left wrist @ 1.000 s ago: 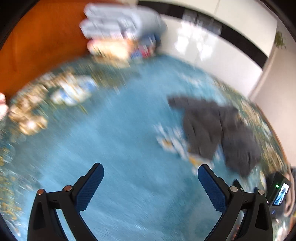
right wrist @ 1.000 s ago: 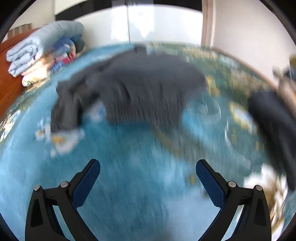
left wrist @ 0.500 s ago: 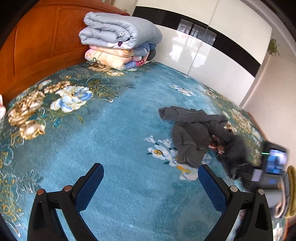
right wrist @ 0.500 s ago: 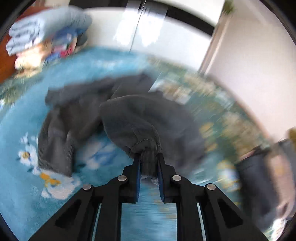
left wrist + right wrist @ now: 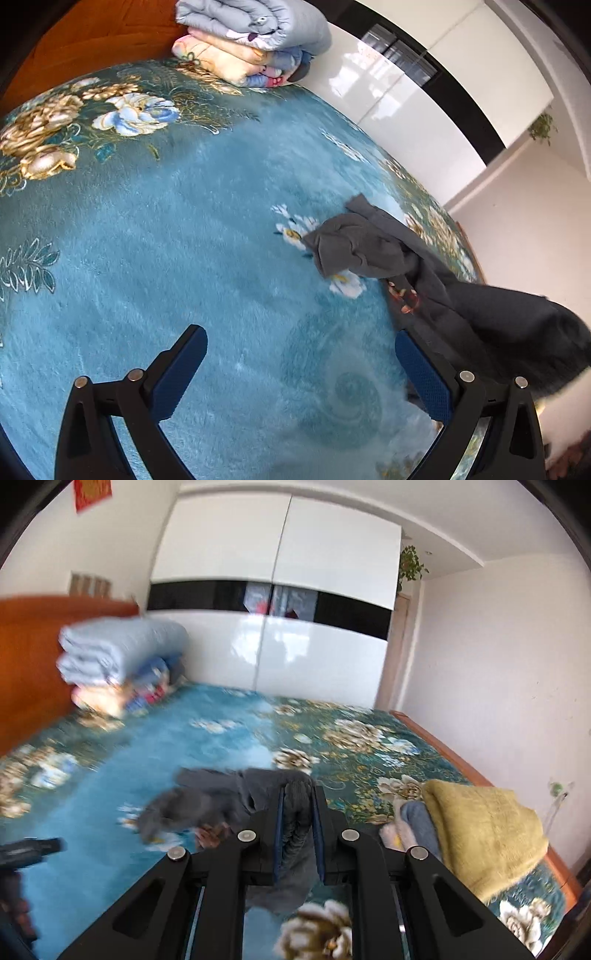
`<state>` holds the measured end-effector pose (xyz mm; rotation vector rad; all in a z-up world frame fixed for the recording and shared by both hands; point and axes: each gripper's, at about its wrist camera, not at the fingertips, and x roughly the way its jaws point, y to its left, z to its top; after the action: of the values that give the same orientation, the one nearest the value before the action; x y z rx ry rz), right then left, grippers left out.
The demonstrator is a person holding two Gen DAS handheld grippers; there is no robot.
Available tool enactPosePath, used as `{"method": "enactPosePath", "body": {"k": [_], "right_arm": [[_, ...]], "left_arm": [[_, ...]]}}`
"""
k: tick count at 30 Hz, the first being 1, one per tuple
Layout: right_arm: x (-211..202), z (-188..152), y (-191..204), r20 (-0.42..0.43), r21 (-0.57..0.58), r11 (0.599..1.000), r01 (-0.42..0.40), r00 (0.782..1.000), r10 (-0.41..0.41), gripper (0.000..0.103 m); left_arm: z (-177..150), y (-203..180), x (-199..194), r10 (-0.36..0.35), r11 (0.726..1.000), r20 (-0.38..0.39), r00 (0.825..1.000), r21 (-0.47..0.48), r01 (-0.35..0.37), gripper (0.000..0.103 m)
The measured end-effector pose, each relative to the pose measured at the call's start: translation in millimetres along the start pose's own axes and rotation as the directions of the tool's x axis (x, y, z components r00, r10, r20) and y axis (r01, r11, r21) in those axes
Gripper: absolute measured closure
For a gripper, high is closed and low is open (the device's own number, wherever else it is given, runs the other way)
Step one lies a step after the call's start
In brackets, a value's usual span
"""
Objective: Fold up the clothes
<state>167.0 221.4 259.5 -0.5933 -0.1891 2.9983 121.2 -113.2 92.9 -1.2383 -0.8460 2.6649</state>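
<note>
A dark grey garment [image 5: 373,247] lies crumpled on the blue floral bedspread [image 5: 184,240], its right part lifted off the bed. My right gripper [image 5: 297,794] is shut on the garment's ribbed cuff [image 5: 295,812] and holds it raised, with the rest [image 5: 199,805] trailing down to the bed on the left. My left gripper [image 5: 301,354] is open and empty above bare bedspread, left of the garment.
Folded quilts [image 5: 255,33] are stacked against the wooden headboard [image 5: 74,48]. A yellow towel [image 5: 484,830] and other clothes lie piled at the bed's right edge. A white wardrobe [image 5: 280,627] stands beyond the bed. The left gripper's body [image 5: 22,853] shows at the lower left.
My right gripper closed on the garment's cuff and lifted it up and back, dragging the garment. My left gripper stayed open and swung left.
</note>
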Motion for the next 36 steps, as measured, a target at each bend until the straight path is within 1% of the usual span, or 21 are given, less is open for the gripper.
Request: {"method": "enactPosePath", "body": {"k": [2,3,5,8,11,15,16,17,19,20,21,23,25,26,27,29,30,31,33,34,36], "right_arm": [[-20.9,-11.3,-11.9,0.003,0.003,1.0,0.009,1.0,-0.009,0.089],[-26.7,-20.1,-20.6,-0.008,0.002,0.999,0.033,0.999,-0.033,0.089],[-18.3,-41.5,-43.1,-0.072,0.032,0.995,0.09,0.994,-0.087,0.089],[8.2,-78.4,-81.3,-0.18,0.138,0.977,0.163,0.974,-0.138,0.089],[31.0,-128.7,-103.8,-0.287,0.208,0.96,0.188,0.95,-0.124,0.088],[37.9,-172.9,-119.1,-0.35,0.252,0.946,0.204,0.931,-0.107,0.087],[36.6,-180.0,-123.5,-0.354,0.274,0.94,0.204,0.93,-0.098,0.087],[33.2,-182.4,-127.9,-0.354,0.303,0.932,0.199,0.932,-0.083,0.083],[20.2,-181.5,-133.1,-0.345,0.355,0.917,0.182,0.937,-0.052,0.079],[13.0,-179.2,-132.8,-0.339,0.359,0.915,0.186,0.939,-0.058,0.073],[5.9,-175.6,-130.4,-0.334,0.343,0.917,0.202,0.939,-0.082,0.07],[-7.3,-164.9,-122.9,-0.304,0.302,0.928,0.217,0.945,-0.122,0.067],[-15.4,-152.3,-110.8,-0.268,0.259,0.944,0.206,0.954,-0.135,0.057],[-12.5,-144.9,-99.7,-0.254,0.24,0.956,0.171,0.961,-0.108,0.049],[-5.4,-136.5,-82.6,-0.244,0.214,0.971,0.107,0.968,-0.053,0.043],[19.6,-124.9,-40.9,-0.251,0.159,0.987,-0.032,0.965,0.072,0.039],[37.3,-120.7,-14.5,-0.27,0.131,0.986,-0.1,0.954,0.133,0.039],[56.9,-118.4,13.4,-0.298,0.111,0.98,-0.163,0.936,0.19,0.039],[95.6,-118.5,54.2,-0.358,0.129,0.959,-0.254,0.89,0.283,0.034],[117.1,-119.2,71.5,-0.389,0.151,0.951,-0.27,0.868,0.309,0.034],[159.9,-120.5,101.9,-0.449,0.195,0.948,-0.251,0.837,0.314,0.034]], "left_arm": [[-4.6,-3.3,5.4,0.011,0.999,-0.015,1.0,0.031,-0.01,0.0],[-6.9,-5.0,8.1,0.017,0.999,-0.023,1.0,0.046,-0.015,0.0],[-10.0,-6.5,18.0,0.047,0.997,-0.038,0.998,0.067,-0.045,0.0],[-15.2,-11.4,31.3,0.109,0.987,-0.044,0.993,0.122,-0.103,0.0],[-19.8,-16.6,40.7,0.147,0.976,-0.042,0.988,0.167,-0.138,0.0],[-24.3,-20.5,52.1,0.196,0.963,-0.048,0.98,0.201,-0.182,0.0],[-25.4,-21.7,53.7,0.212,0.957,-0.046,0.976,0.212,-0.197,0.0],[-26.3,-23.1,55.3,0.233,0.949,-0.04,0.972,0.228,-0.219,0.0],[-27.4,-25.2,57.6,0.271,0.932,-0.021,0.962,0.257,-0.257,0.0],[-27.4,-25.6,57.0,0.283,0.926,-0.012,0.959,0.263,-0.27,0.0],[-27.3,-26.0,56.3,0.295,0.921,-0.002,0.956,0.267,-0.283,0.0],[-26.9,-25.9,53.7,0.307,0.916,0.009,0.952,0.269,-0.298,0.0],[-25.9,-24.6,47.4,0.31,0.922,0.01,0.951,0.241,-0.303,0.0],[-25.7,-23.5,44.3,0.316,0.924,0.008,0.949,0.224,-0.31,0.0],[-25.8,-21.1,40.4,0.32,0.929,0.006,0.947,0.194,-0.316,0.0],[-26.2,-15.7,34.0,0.319,0.939,0.002,0.948,0.132,-0.316,0.0],[-26.5,-10.5,33.0,0.315,0.945,-0.006,0.949,0.096,-0.313,0.0],[-26.4,-6.9,34.0,0.315,0.947,-0.015,0.949,0.074,-0.314,0.0],[-25.5,-0.2,37.3,0.311,0.95,-0.042,0.949,0.054,-0.309,0.0],[-25.3,2.1,38.3,0.309,0.951,-0.049,0.95,0.046,-0.307,0.0],[-22.7,8.8,36.4,0.303,0.953,-0.051,0.952,0.013,-0.303,0.0]]}}
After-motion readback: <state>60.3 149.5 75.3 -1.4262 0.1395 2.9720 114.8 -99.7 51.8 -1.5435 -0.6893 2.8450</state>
